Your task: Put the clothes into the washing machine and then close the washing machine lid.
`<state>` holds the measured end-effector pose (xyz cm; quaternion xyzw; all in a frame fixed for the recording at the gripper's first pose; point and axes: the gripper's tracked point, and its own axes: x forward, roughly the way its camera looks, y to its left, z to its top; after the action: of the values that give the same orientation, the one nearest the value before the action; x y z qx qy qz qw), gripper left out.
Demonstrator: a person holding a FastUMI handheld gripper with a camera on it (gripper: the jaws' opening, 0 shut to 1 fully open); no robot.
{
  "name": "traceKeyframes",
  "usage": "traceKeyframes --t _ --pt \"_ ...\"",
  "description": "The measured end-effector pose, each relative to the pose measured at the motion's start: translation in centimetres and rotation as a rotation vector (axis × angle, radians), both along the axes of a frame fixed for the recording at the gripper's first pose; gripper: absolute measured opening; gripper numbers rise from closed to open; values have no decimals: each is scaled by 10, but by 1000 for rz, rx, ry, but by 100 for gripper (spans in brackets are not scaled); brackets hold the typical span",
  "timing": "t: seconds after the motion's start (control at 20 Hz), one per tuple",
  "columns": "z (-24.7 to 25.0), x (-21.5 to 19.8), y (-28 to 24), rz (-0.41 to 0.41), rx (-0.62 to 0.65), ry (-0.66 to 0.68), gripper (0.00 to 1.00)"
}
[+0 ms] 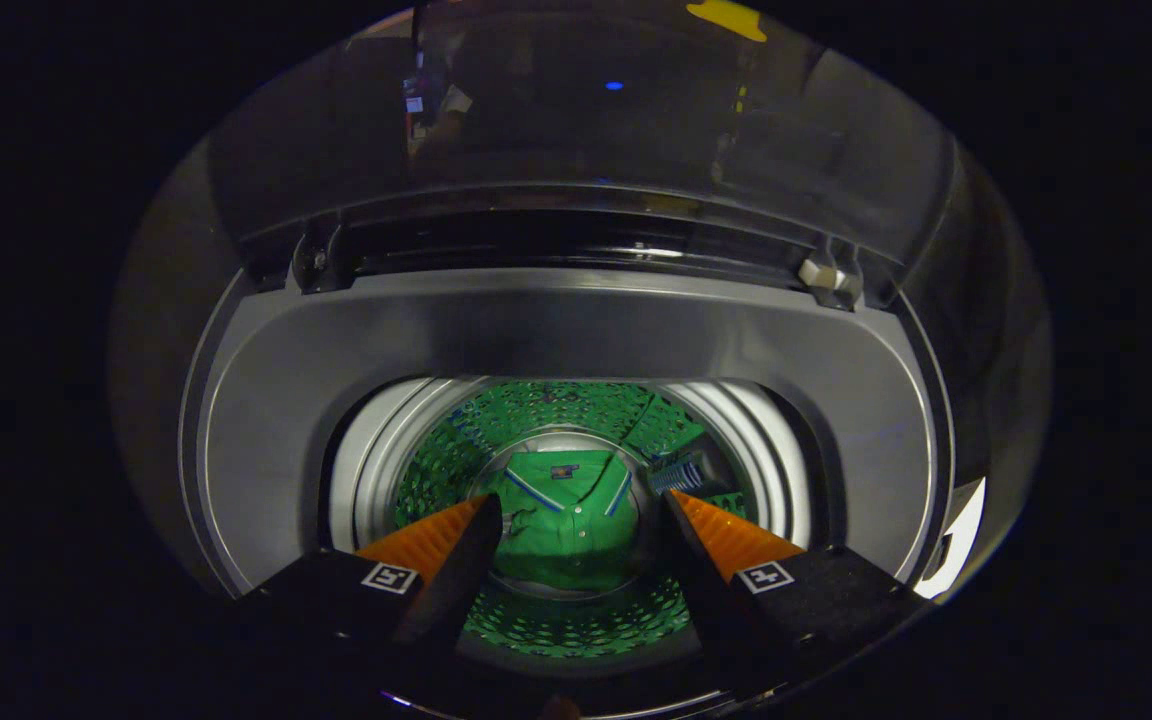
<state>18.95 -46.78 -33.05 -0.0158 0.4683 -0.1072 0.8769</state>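
Observation:
A green shirt (pixel 566 520) with a blue-and-white trimmed collar lies at the bottom of the washing machine drum (pixel 536 410), whose perforated wall reflects green. My gripper (pixel 576 505) hangs above the drum opening, open, with nothing between its orange-and-black fingers (pixel 436 540). The shirt lies well below and beyond the fingertips, seen through the gap between them. The transparent lid (pixel 616 120) stands raised behind the opening, hinged at the back of the grey top panel (pixel 576 320).
The grey rim of the machine's top surrounds the round drum mouth (pixel 356 470). Lid hinges (pixel 826 275) sit at the back corners. A small grey ribbed part (pixel 681 472) sits inside the drum beside the right finger.

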Motion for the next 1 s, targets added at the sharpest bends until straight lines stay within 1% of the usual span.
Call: traceKeyframes --t 0.15,0.3,0.45,0.6,0.75,1.0 --pt "13 -5 2 11 1 -19 99" --pt "42 -9 4 29 -2 -65 99" --pt "87 -8 10 48 1 -139 99" --pt "130 -2 14 48 16 -203 99" --pt "182 11 16 60 2 -272 99" --pt "275 48 11 53 -37 -398 99"
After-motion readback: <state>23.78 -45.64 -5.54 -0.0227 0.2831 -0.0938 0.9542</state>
